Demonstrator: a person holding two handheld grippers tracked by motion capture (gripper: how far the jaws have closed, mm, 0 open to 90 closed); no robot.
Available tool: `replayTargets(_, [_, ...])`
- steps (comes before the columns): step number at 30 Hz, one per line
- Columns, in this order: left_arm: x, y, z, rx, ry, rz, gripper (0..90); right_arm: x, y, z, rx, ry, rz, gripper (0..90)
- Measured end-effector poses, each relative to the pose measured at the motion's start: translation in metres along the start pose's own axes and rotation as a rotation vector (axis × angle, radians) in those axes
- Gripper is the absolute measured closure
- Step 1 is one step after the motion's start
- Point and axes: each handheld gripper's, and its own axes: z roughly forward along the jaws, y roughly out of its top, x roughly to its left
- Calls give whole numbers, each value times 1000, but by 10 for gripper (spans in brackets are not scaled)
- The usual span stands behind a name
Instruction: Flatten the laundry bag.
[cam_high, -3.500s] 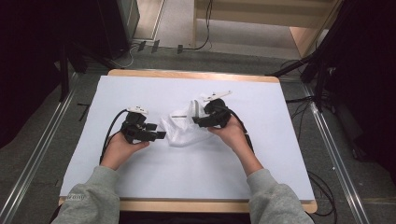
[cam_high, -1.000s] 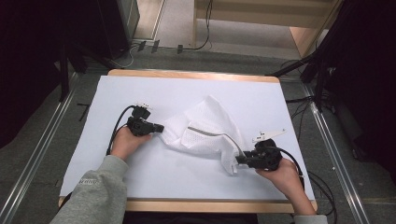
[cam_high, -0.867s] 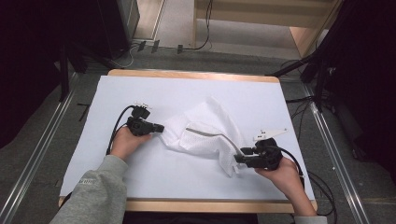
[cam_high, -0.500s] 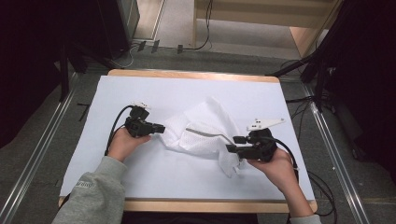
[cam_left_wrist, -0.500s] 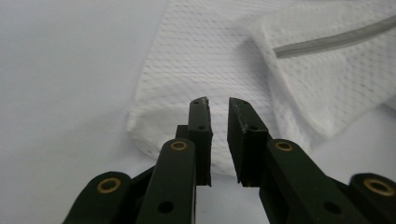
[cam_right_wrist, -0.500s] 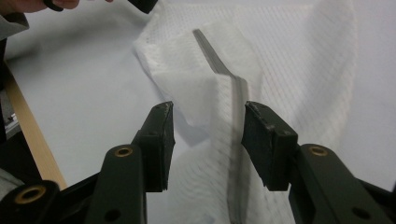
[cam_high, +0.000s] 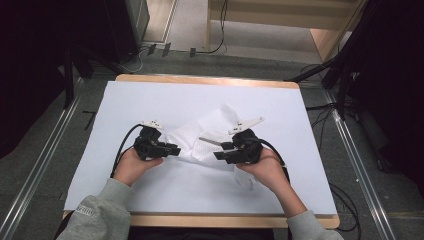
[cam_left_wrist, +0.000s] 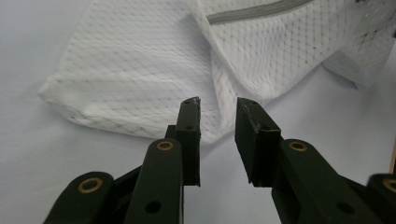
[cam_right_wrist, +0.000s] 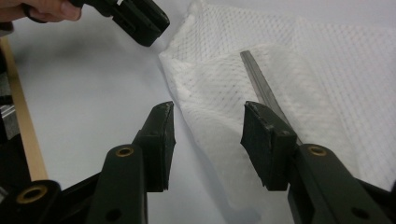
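A wooden-edged table (cam_high: 210, 80) fills the middle of the high view, and a white sheet (cam_high: 150, 100) covers nearly all of its top. On that sheet, just right of the frame's centre, lies a crumpled white mesh bag (cam_high: 207, 132) with a fine netted weave; one corner of it rises toward the upper middle of the frame, and a tail of it trails down toward the lower right, past the person's right hand. A grey zipper strip (cam_high: 209, 141) runs across the bag's middle fold; it also shows as a pale band at the top of the left gripper view and as a slanting bar in the centre of the right gripper view. The left gripper (cam_high: 170, 149) sits left of centre in the high view, level with the bag's left edge, its jaws pointing right. In its own view the jaws have just been opening and stand apart, released, with a fold of the mesh bag (cam_left_wrist: 140, 70) lying beyond their tips and nothing pressed between the pads. The right gripper (cam_high: 220, 154) sits right of centre, jaws pointing left over the bag's lower part. In its own view those jaws stand parted, loose above the mesh bag (cam_right_wrist: 299, 70), gripping nothing.
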Motion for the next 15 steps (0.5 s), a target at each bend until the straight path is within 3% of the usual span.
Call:
replayTargets(3, [-1, -2, 5, 2, -11, -9, 704, -2, 3, 15, 15, 11, -12, 556])
replayTargets(9, [2, -6, 11, 15, 13, -15, 694, -8, -2, 35, 51, 16, -6, 539])
replayTargets(15, [13, -7, 16, 16, 34, -36, 701, -14, -11, 56, 101, -25, -10, 521])
